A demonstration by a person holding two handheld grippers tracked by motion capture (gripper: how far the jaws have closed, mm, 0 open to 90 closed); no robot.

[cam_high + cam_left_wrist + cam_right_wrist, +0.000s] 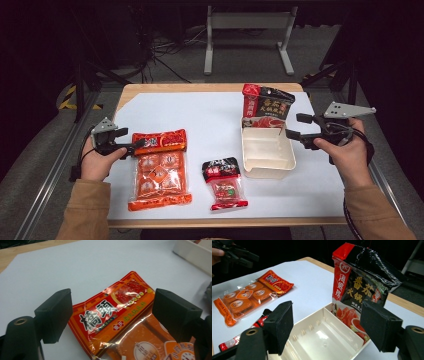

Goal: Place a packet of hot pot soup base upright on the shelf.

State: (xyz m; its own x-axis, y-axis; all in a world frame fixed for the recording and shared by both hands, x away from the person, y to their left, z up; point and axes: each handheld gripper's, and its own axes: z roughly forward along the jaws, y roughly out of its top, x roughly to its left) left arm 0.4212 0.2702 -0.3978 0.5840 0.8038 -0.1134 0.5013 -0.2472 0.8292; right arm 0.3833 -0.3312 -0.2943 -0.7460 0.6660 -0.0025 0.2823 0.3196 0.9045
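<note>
An orange packet of wrapped blocks lies flat at the left of the white sheet. My left gripper is open at its top left corner. In the left gripper view the packet's red header lies between the jaws of that gripper, and neither jaw touches it. A cream tray stands at the right, with a black and red pouch upright at its far end. My right gripper hangs open just right of the tray. In the right gripper view its jaws frame the tray and the pouch.
A small red and black packet lies near the front edge, between the orange packet and the tray. The white sheet is bare in the middle and back. The wooden table edge borders it. Cables and a metal frame lie beyond.
</note>
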